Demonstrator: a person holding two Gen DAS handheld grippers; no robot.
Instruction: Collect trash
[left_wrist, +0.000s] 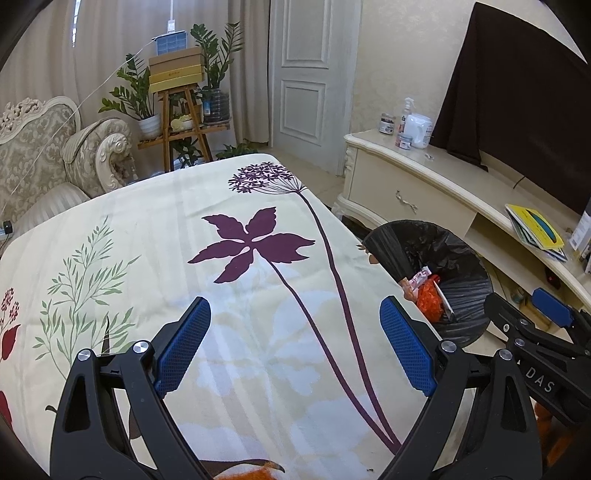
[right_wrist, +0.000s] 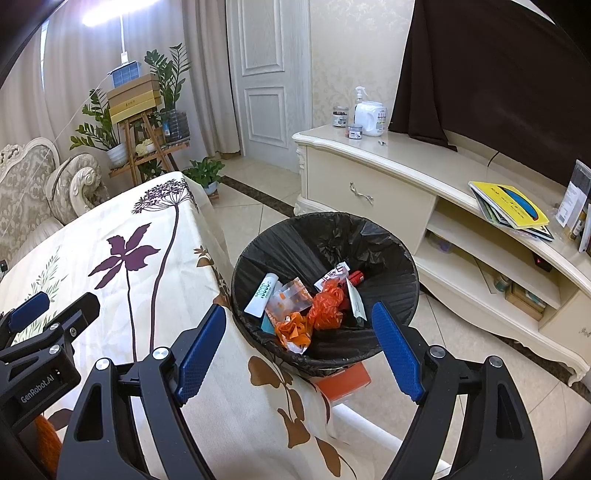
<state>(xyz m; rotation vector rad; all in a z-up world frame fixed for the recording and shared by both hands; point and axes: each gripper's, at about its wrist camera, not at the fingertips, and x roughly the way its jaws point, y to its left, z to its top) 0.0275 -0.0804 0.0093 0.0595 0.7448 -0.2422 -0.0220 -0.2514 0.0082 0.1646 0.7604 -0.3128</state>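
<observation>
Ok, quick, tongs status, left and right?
Left tongs: open, empty, over the tablecloth.
Right tongs: open, empty, above the trash bin.

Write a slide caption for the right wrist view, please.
Open right gripper above black-lined trash bin holding wrappers.

Left gripper and right gripper both gape, angled downward.
</observation>
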